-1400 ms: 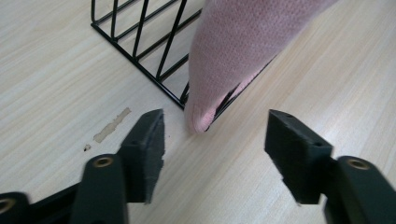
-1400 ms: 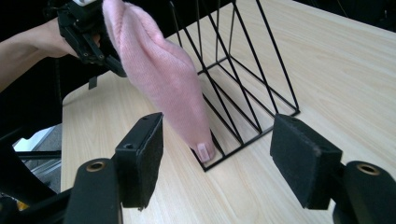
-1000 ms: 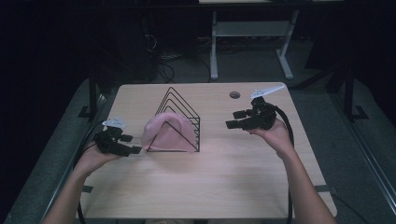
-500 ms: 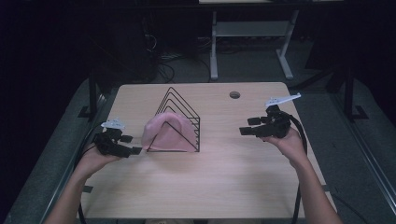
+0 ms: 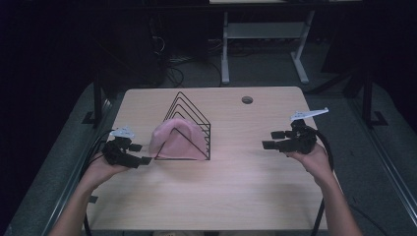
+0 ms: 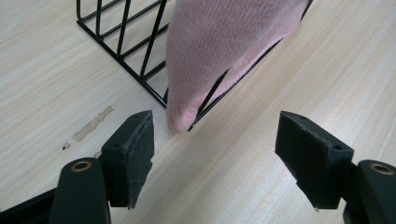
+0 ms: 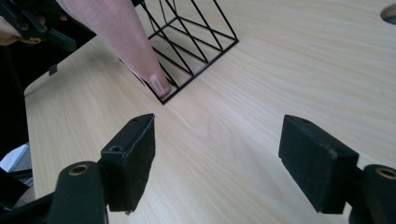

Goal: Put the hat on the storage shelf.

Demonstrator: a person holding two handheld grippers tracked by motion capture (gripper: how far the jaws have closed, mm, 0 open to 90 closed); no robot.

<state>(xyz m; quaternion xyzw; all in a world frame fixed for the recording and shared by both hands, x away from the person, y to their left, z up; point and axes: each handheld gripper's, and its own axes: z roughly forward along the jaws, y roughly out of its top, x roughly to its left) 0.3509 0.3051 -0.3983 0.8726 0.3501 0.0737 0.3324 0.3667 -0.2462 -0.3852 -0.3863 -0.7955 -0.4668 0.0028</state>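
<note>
Retreating gripper: right gripper [image 5: 269, 139] has pulled back toward the right edge, jaws wide, empty.
Left gripper [image 6: 212, 154]: unmoved, jaws wide, empty, just short of the cloth's lower corner.
Cloth: pink knitted cloth [image 5: 175, 139] remains draped on the black wire triangular rack [image 5: 193, 114], mid-surface.
Meaning: placement probably complete.
Surroundings: light wooden surface [image 5: 236, 191]; round cable hole [image 5: 247, 100], well clear.

From above, the pink knitted cloth [image 5: 176, 139] covers the near wires of the black wire rack [image 5: 189, 118], so how it hangs inside cannot be told. In the left gripper view the cloth [image 6: 224, 51] and rack [image 6: 121, 42] run off the edge at twelve o'clock. In the right gripper view the table's round hole [image 7: 389, 13] is cut off at two o'clock.
</note>
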